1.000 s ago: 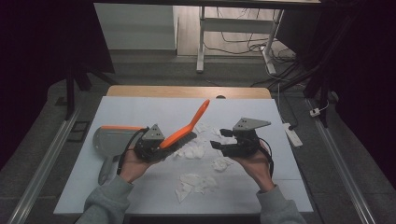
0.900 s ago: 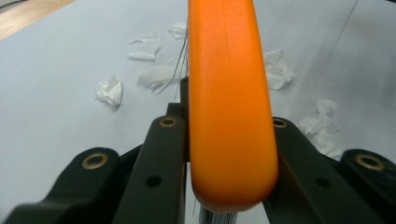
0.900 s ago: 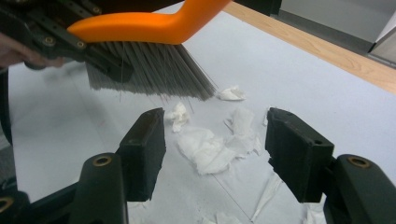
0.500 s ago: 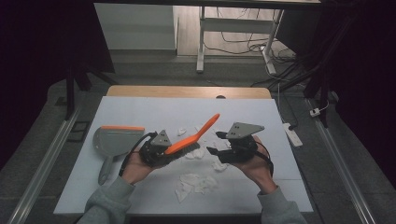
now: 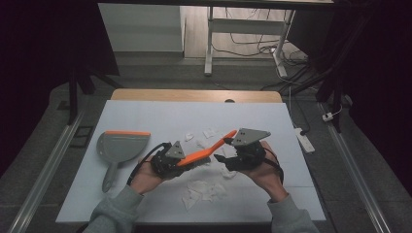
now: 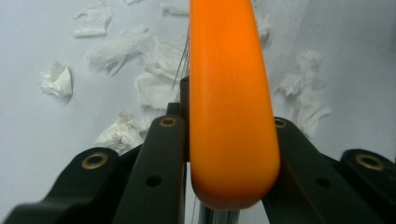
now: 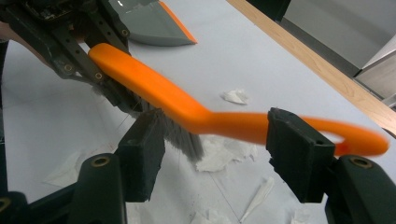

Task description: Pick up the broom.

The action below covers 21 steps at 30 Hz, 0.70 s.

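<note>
**Handing the brush across, handle first**

Right now the left gripper [image 5: 171, 162], low and left of centre in the high view, is clenched on the head end of the orange brush [image 5: 206, 151]; in the left gripper view its black jaws press on both sides of the orange back, with grey bristles showing beneath. The brush slants up toward the right of the high view, its handle tip reaching the right gripper [image 5: 233, 156], whose jaws stand released. In the right gripper view the slim handle [image 7: 243, 126] crosses between the two pads without touching either, and the loop end pokes out past the right-hand pad.

The step in hand looks like a transfer of the brush from one gripper to the other, ahead of sweeping the torn tissue scraps [image 5: 203, 189] toward the grey dustpan [image 5: 119, 148] at the left of the high view.

To do it well, I would hold the left gripper quiet, bring the right pads square onto the straight part of the handle rather than the curved neck, and close fully before the left lets go. Gripping too near the loop would likely leave the bristle end heavy and prone to swing. The white table [image 5: 145, 116] under the brush is scattered with scraps, so keeping the bristles lifted during the swap avoids dragging them about.
</note>
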### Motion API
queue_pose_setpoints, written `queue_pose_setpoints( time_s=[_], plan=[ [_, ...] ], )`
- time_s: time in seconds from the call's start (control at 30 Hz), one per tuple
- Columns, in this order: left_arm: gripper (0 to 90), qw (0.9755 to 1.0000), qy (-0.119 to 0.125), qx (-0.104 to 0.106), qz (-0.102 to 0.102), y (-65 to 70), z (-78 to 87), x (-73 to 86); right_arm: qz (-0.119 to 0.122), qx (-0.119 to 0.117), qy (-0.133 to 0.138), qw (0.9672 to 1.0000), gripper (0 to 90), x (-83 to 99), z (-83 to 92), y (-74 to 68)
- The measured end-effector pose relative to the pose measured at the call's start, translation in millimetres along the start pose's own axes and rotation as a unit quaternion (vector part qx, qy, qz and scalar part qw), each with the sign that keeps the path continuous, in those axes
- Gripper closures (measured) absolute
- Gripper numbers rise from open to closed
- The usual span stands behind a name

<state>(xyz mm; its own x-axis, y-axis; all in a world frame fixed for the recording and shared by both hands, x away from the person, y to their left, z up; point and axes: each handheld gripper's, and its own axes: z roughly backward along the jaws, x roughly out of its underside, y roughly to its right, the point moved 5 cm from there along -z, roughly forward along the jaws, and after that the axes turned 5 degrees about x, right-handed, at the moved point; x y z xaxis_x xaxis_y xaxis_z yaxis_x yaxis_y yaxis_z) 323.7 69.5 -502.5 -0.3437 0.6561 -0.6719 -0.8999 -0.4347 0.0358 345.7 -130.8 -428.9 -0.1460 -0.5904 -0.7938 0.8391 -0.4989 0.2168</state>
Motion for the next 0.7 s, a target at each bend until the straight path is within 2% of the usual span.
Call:
queue_pose_setpoints(
  time_s=[0.27, 0.43, 0.47, 0.53, 0.67, 0.7],
  plan=[
    [78.5, 0.9999, -0.014, -0.002, -0.01, 2.4, -2.5, 0.4, 0.015, 0.001, -0.013, 0.9998, 37.6, -0.9, -2.4, -1.6],
    [78.5, 0.9994, -0.027, -0.002, -0.023, 6.4, -5.7, -0.6, 0.043, -0.01, -0.03, 0.9986, 37.2, -1.7, -7.7, -9.1],
    [78.5, 0.9993, -0.028, -0.002, -0.024, 7.8, -6.3, -1.0, 0.061, -0.014, -0.03, 0.9976, 36.8, -2.3, -10.5, -12.6],
    [78.5, 0.999, -0.032, 0.0, -0.03, 10.3, -7.1, -2.1, 0.063, -0.019, -0.034, 0.9973, 36.4, -2.2, -11.9, -13.9],
    [78.5, 0.998, -0.039, 0.005, -0.049, 16.1, -8.5, -4.6, 0.085, -0.034, -0.067, 0.9935, 35.0, 2.0, -23.4, -20.2],
    [78.5, 0.9978, -0.041, 0.006, -0.053, 17.4, -8.7, -5.1, 0.098, -0.042, -0.089, 0.9903, 35.3, 6.0, -30.4, -23.4]
  ],
)
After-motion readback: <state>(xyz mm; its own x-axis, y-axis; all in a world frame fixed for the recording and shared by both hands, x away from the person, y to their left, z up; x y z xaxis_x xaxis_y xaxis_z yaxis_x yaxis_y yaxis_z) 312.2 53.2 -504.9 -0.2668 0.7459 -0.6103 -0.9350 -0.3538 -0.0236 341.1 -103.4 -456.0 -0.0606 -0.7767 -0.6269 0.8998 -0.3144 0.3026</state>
